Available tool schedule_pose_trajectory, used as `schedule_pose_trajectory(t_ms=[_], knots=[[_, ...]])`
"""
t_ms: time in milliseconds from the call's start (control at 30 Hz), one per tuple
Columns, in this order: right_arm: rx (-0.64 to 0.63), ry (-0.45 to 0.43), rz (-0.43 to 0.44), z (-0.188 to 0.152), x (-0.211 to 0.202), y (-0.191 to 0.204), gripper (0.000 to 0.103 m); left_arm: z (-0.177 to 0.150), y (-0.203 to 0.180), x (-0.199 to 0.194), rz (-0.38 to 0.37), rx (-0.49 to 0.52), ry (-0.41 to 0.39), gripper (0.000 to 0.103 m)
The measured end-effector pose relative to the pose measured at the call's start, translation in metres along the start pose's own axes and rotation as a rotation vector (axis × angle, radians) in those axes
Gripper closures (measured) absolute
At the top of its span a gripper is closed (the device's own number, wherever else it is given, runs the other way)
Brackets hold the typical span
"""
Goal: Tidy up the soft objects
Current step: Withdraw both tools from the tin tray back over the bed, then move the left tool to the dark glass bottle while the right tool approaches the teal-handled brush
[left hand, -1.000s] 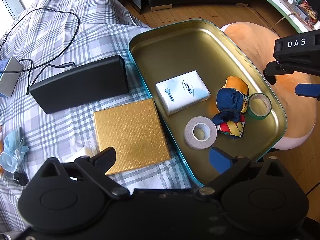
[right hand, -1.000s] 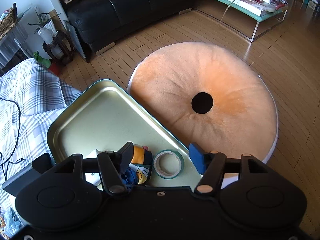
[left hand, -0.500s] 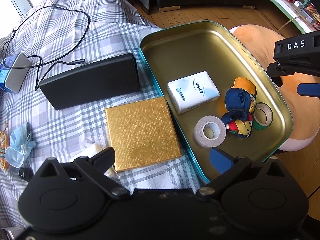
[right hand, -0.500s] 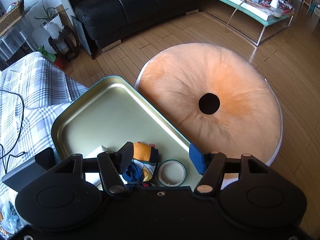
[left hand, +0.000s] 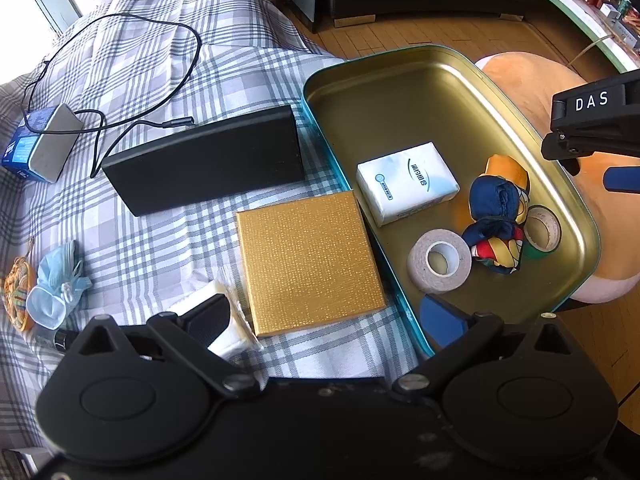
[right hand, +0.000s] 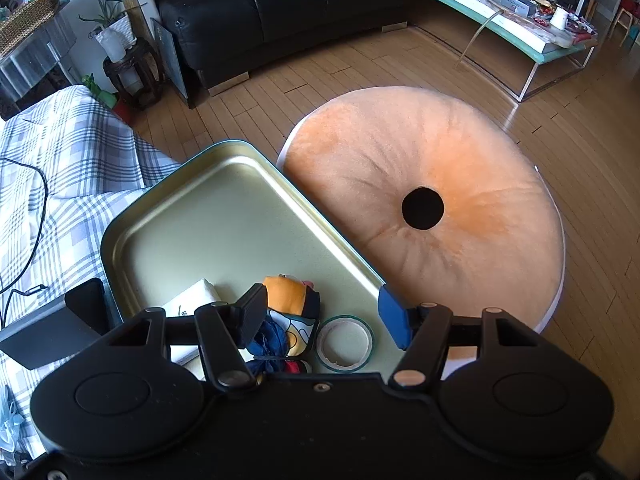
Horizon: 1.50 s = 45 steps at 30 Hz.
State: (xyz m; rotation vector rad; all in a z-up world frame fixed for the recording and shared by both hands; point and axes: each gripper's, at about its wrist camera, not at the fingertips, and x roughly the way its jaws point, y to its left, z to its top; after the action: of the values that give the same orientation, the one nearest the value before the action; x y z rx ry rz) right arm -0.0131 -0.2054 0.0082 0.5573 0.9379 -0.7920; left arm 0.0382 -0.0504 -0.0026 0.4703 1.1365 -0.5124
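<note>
Home living rm: black sofa [right hand: 288, 12], wood floor [right hand: 400, 56], plaid bedding [left hand: 132, 60], floor cushion [right hand: 460, 168].

The long gold metal tray [left hand: 400, 92] looked smooth and shiny. The square gold box [left hand: 308, 260] looked bumpy. The round orange cushion [right hand: 460, 168] looked soft and fuzzy.

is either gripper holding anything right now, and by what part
Nothing is held. The left gripper and the right gripper both hang open and empty above the tin tray.

Bright daylight, blown-out window upper left, fisheye edge bending, sharp focus
</note>
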Motion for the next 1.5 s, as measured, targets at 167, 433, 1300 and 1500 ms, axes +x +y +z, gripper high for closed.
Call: schedule_pose_trajectory(t_ms=[167,433,1300,1500], knots=[[-0.042,0.000,0.002,-0.003,-0.001,0.007,0.043,-0.004,0.005,-0.005,0.012,-0.012,-0.006,0.001],[-0.103,-0.006,0.001,-0.009,-0.003,0.018,0.043,-0.012,0.018,-0.014,0.050,-0.031,-0.016,0.001],[-0.333,-0.108,0.121,-0.042,-0.033,0.077,0.041,-0.058,0.118,-0.033,0.142,-0.216,0.000,0.001],[-0.379,-0.158,0.177,-0.061,-0.047,0.091,0.041,-0.074,0.165,-0.033,0.177,-0.303,0.010,0.001]])
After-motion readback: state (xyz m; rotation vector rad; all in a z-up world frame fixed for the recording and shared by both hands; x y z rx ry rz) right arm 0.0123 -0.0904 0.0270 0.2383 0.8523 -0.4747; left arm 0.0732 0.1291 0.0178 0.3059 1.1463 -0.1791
